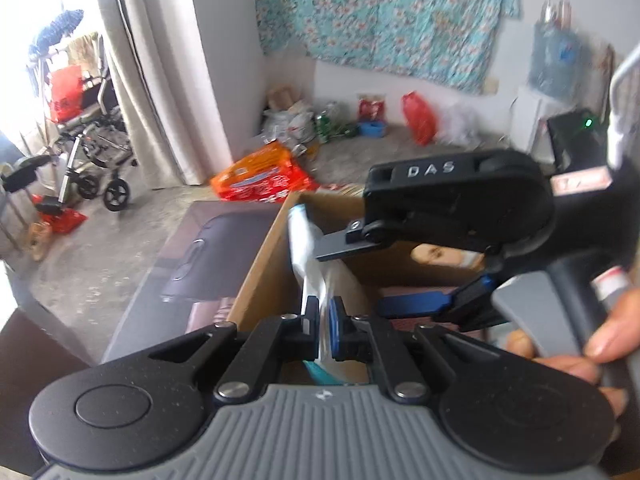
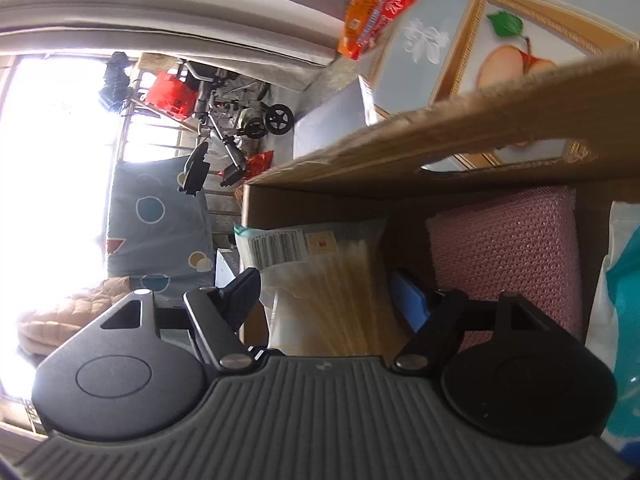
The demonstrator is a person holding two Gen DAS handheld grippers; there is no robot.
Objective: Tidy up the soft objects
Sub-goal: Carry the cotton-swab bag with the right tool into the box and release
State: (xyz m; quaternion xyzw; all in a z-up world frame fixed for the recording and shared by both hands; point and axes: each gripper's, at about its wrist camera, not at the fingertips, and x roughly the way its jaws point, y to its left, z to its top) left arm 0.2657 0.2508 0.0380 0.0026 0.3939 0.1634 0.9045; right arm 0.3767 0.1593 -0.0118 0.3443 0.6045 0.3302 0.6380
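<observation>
Now left claw (image 1: 320, 320) pinches a plastic packet (image 1: 308, 248); right claw (image 2: 332, 292) (spread) straddles a noodle pack (image 2: 320, 276).

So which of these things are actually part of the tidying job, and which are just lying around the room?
Part of the job:
cardboard box
plastic packet pinched by left gripper
noodle packet
pink sponge
right gripper

Lying about:
wheelchair
orange package
red bag
floral cloth

Daylight from window (image 2: 52, 160) blows out left side; motion blur, fisheye-bent edges.
</observation>
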